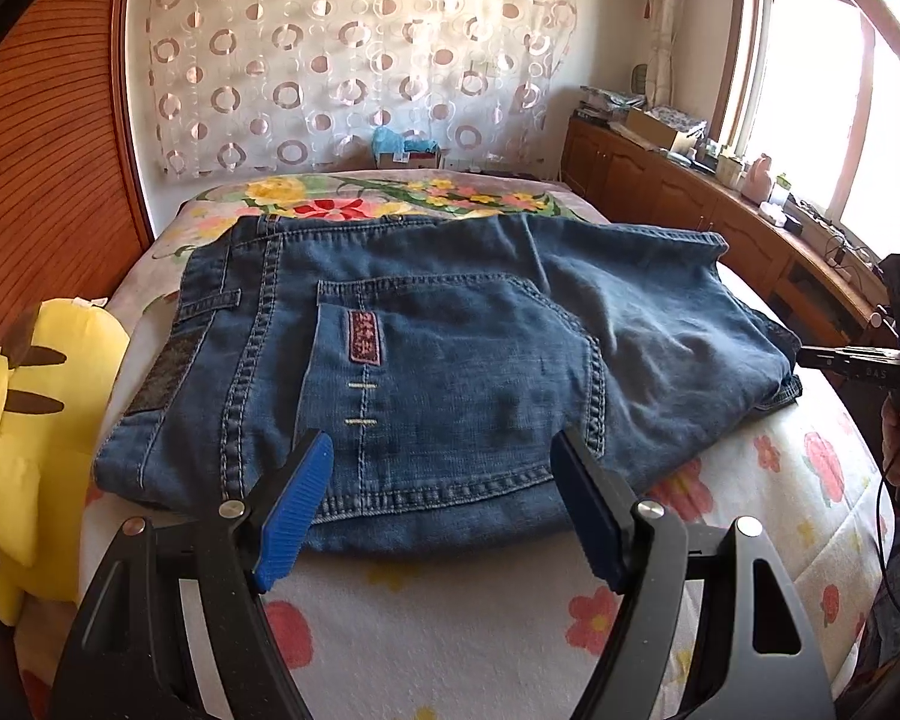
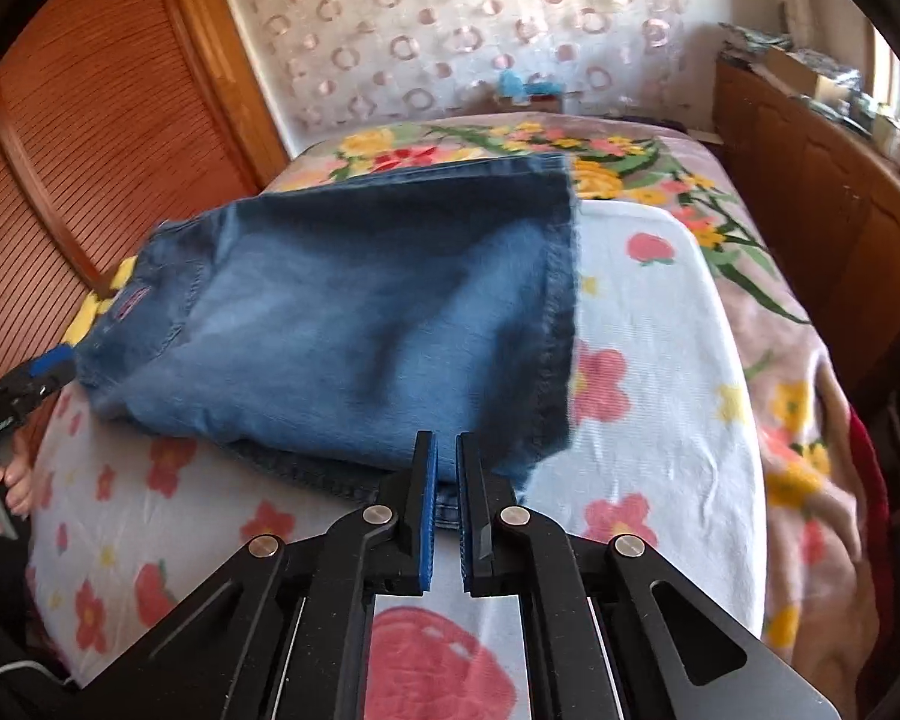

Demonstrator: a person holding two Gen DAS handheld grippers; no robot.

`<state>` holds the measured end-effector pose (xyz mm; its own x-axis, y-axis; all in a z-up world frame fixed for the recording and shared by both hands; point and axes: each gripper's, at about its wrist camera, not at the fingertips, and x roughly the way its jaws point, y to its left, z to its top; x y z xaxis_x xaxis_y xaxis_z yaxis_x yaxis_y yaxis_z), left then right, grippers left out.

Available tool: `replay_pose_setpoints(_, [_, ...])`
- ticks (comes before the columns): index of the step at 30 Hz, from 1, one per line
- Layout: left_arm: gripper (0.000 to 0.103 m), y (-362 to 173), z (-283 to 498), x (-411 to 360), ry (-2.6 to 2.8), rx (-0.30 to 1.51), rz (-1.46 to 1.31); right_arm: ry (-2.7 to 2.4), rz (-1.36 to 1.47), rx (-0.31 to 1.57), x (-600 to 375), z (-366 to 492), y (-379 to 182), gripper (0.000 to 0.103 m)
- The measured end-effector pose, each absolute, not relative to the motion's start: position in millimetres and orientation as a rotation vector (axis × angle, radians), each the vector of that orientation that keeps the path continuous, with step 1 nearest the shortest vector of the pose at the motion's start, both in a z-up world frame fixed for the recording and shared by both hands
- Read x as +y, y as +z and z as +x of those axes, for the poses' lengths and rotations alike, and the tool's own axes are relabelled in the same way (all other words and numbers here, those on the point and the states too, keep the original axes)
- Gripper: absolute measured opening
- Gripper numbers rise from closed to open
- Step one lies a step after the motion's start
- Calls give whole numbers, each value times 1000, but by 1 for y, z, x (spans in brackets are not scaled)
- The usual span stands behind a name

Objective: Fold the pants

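Observation:
Blue denim pants [image 1: 450, 330] lie folded on the flowered bed cover [image 1: 450, 630], back pocket facing up. My left gripper [image 1: 441, 441] is open, its blue pads either side of the pocket's near part, just above the cloth. From the right wrist view, the left gripper [image 2: 42, 372] sits at the pants' far left corner. My right gripper [image 2: 445, 441] is shut on the near edge of the pants [image 2: 360, 312], with denim showing between the pads. In the left wrist view the right gripper [image 1: 810, 355] meets the right edge of the pants.
A yellow plush toy [image 1: 12, 420] leans at the bed's left side by a slatted wooden door [image 1: 48, 180]. Wooden cabinets [image 1: 660, 186] with clutter run along the right under a window. A box [image 1: 405, 150] stands beyond the bed. A hand [image 2: 6, 480] holds the left gripper.

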<state>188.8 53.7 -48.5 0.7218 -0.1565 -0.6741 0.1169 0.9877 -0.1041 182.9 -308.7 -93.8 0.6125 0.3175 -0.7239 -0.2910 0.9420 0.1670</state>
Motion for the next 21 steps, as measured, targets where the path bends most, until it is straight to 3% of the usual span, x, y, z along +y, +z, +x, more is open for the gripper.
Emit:
replay_pose_setpoints(3, [76,-52,189,54,-151,756,-58,285,35,839,-314,184,-99,41])
replay_pose_setpoints(4, [76,-54,189,54,-149,759,-58,268,37,842,-311,184,-102,47])
replay_pose_setpoints(12, [76,-59,188,66,-111,766,-59,227,61,877,-297,188,-116,48])
replay_pose_setpoints(17, [76,-58,189,89,-43,759,-64,238,-19,865,-277,187,-114,22])
replay_pose_setpoints(21, [76,-57,191,118,26,754,-80,259,-48,847,-276,188,-117,19])
